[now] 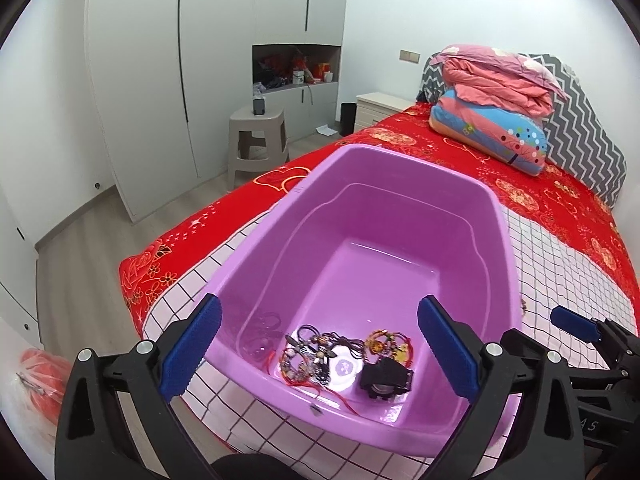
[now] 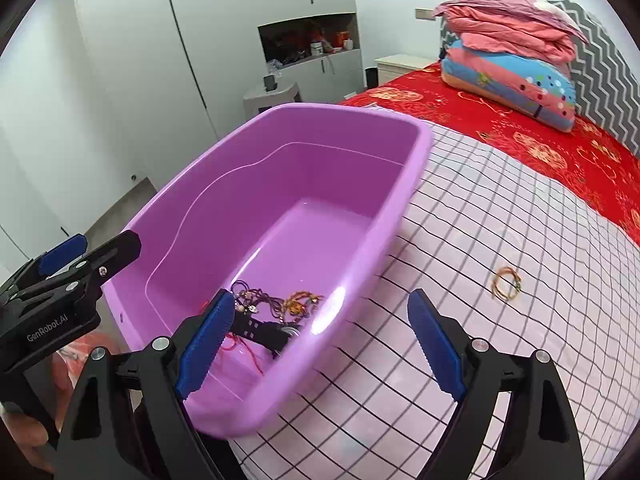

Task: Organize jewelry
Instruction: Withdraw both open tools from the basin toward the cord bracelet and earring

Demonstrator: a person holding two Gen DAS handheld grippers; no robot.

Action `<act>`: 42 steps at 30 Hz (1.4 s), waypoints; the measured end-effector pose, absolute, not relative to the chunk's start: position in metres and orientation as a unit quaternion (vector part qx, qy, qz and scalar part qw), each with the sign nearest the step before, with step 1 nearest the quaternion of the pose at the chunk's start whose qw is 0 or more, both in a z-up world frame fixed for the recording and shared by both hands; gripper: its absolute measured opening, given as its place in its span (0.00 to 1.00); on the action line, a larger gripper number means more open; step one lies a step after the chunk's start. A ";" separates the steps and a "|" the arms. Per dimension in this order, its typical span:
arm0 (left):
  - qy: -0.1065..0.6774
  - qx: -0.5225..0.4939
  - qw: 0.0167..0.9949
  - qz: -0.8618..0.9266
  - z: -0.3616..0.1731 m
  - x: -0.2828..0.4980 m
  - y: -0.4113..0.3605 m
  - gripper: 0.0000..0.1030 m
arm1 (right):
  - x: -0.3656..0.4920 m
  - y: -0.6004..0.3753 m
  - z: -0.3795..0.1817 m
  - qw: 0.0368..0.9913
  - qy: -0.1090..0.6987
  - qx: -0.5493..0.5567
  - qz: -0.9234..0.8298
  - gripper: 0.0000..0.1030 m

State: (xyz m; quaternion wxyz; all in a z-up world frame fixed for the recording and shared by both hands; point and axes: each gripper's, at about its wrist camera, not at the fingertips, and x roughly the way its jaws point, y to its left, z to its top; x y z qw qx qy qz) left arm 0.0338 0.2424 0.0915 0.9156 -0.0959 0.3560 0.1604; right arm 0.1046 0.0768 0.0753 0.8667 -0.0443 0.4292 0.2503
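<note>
The step in hand reads as the gathering of loose jewellery into the purple plastic rectangular tub, which sits on the white black-gridded cloth spread over the red patterned bed. In the left wrist view the left tongs stand spread wide, nothing between the blue pads, poised over the tub's near end; directly under them on the tub floor lies the tangled heap of beaded bracelets and cords, with a gold-and-red beaded piece at about two o'clock from the heap and a chunky black wristwatch at about four o'clock from it, just beside both. The right tongs are spread too and empty, straddling the tub's right rim so that one pad hangs over the inside and the other over the cloth. One piece is not yet put away: a thin gold-coloured wire bangle lies flat on the gridded cloth, outside the tub, at about one o'clock from the right tongs and well apart from the tub wall. The next move probably falls to the right tongs: swing toward one o'clock, come down with the pads either side of the bangle's thin rim, pinch lightly, since so flat and slender a ring may slip or drag the soft cloth up with it, then carry it over the rim and let it go among the rest.
</note>
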 end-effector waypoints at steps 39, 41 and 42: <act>0.381 0.082 0.895 -0.218 -0.050 0.144 -0.035 0.94 | 0.007 -0.172 -0.085 0.891 0.404 0.176 -0.111 0.81; 0.394 0.076 0.891 -0.212 -0.065 0.162 -0.035 0.94 | 0.021 -0.169 -0.095 0.889 0.406 0.167 -0.132 0.81; 0.396 0.070 0.891 -0.210 -0.069 0.170 -0.033 0.94 | 0.027 -0.167 -0.099 0.888 0.406 0.163 -0.139 0.81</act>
